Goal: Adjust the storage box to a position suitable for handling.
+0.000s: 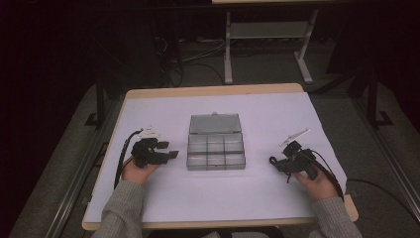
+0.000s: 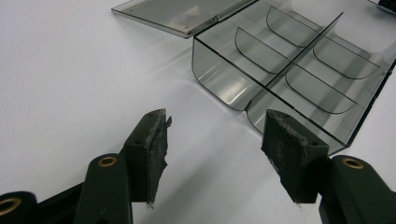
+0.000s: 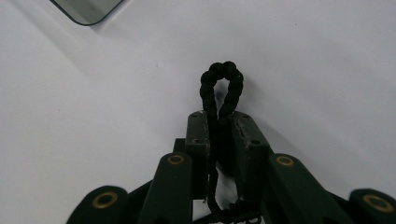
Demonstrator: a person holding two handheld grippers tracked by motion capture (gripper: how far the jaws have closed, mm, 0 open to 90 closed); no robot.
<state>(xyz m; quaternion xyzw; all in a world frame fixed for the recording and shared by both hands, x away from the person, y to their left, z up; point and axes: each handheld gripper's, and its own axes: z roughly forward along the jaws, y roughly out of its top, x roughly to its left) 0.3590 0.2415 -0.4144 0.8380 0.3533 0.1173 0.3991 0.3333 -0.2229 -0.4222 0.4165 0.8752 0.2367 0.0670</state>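
A clear grey plastic organiser box (image 1: 216, 148) lies open at the middle of the table, its lid (image 1: 215, 124) folded flat behind it. In the left gripper view the box's (image 2: 289, 70) curved dividers and empty compartments are plain. My left gripper (image 1: 171, 151) rests on the table just left of the box, jaws open with nothing between them (image 2: 215, 126). My right gripper (image 1: 273, 161) lies to the right of the box, shut on a black braided cord (image 3: 222, 77) whose loop sticks out past the fingertips (image 3: 219, 116).
A white sheet (image 1: 198, 193) covers the wooden table. A corner of the box (image 3: 88, 9) shows at the top left of the right gripper view. Beyond the table's far edge stand a desk frame (image 1: 267, 29) and floor cables in the dark.
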